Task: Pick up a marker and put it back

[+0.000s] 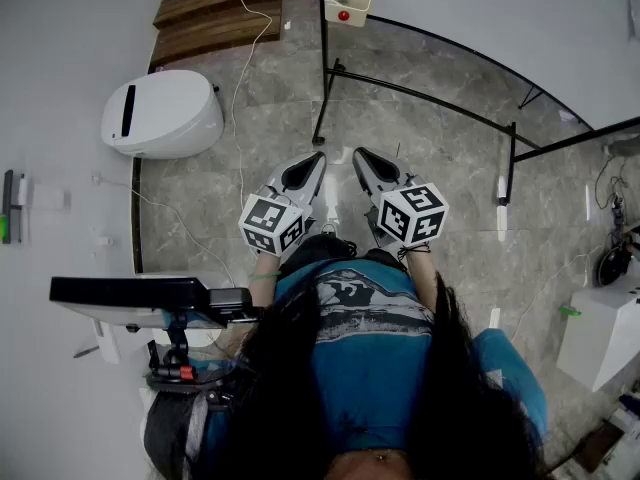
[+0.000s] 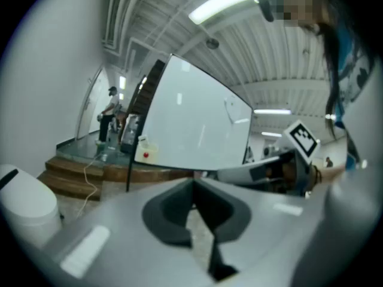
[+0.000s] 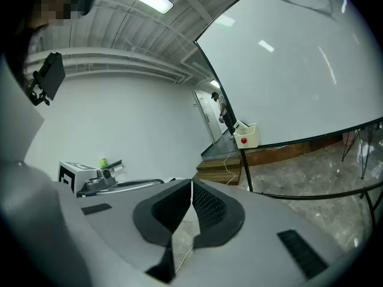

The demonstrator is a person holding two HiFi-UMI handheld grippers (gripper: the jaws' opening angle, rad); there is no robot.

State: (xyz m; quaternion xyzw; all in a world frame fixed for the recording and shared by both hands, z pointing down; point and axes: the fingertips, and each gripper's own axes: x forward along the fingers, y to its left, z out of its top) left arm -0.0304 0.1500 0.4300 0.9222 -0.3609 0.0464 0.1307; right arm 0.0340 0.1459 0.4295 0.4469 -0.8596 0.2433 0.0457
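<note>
I cannot make out a marker for certain. A small white box with a red dot (image 1: 347, 0) hangs on the whiteboard's black frame (image 1: 420, 93); it also shows as the box (image 2: 145, 150) and the box (image 3: 246, 137). A short white stick (image 1: 502, 203) sits on the frame's right post. My left gripper (image 1: 318, 156) and right gripper (image 1: 358, 153) are held side by side over the stone floor, pointing at the whiteboard. The left gripper (image 2: 192, 181) has its jaws together with nothing between them. The right gripper (image 3: 191, 181) is likewise shut and empty.
A white rounded appliance (image 1: 162, 113) stands on the floor at the left, with a cable running past it. Wooden steps (image 1: 215, 13) lie beyond. A black screen on a stand (image 1: 130, 293) is close at my left. A white cabinet (image 1: 600, 338) stands at the right.
</note>
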